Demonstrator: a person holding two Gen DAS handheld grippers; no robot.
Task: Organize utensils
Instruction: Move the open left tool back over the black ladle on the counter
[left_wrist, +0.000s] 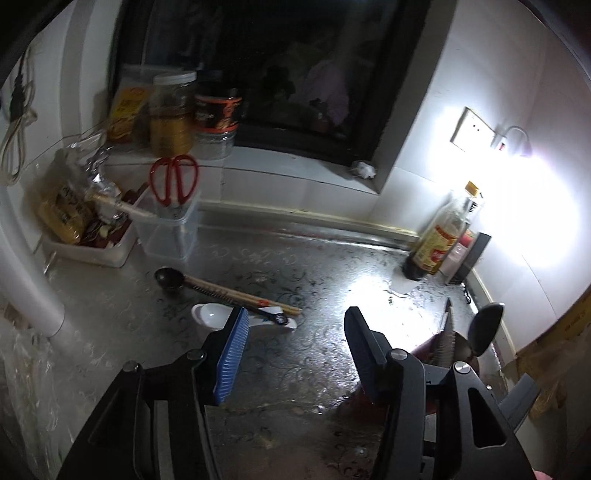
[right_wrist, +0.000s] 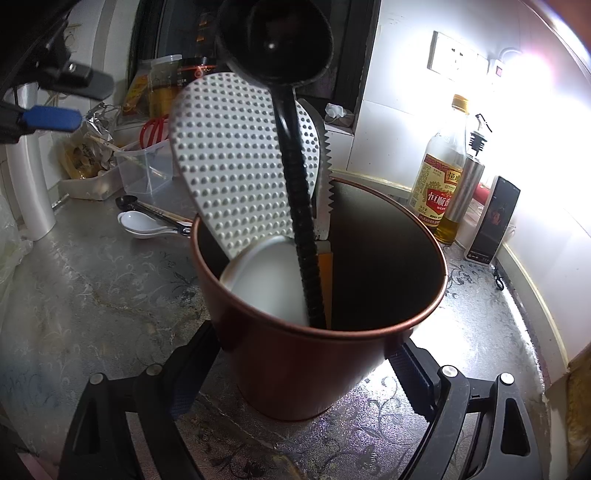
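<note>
A: Utensils, then; how many are sorted?

B: Part of the lot; going left to right in the right wrist view, three loose ones lie on the counter (right_wrist: 92, 295): a black scoop (right_wrist: 123, 201), a white spoon (right_wrist: 138, 223) and chopsticks (right_wrist: 162, 214), all touching in one small heap; further right the red cup (right_wrist: 295, 369) already stands loaded with a white paddle (right_wrist: 229, 155), a black ladle (right_wrist: 273, 40) and a serrated knife (right_wrist: 327, 173).

A: So what is left?

B: By my reckoning, those three on the counter; the red scissors (left_wrist: 173, 179) in a clear tub at the back may or may not count.

A: Which way do they point?

B: In the left view the scoop's bowl lies to the left and its handle runs right and slightly towards the camera; the chopsticks follow nearly the same line; the spoon's bowl is also to the left. In the cup, everything stands handle down, heads up, leaning towards the far-left rim.

A: And the tools?

B: The left tool (left_wrist: 295, 332) is half open with nothing between its pads, hovering just short of the heap; the right tool (right_wrist: 295, 376) is clamped on the cup's sides near the base.
</note>
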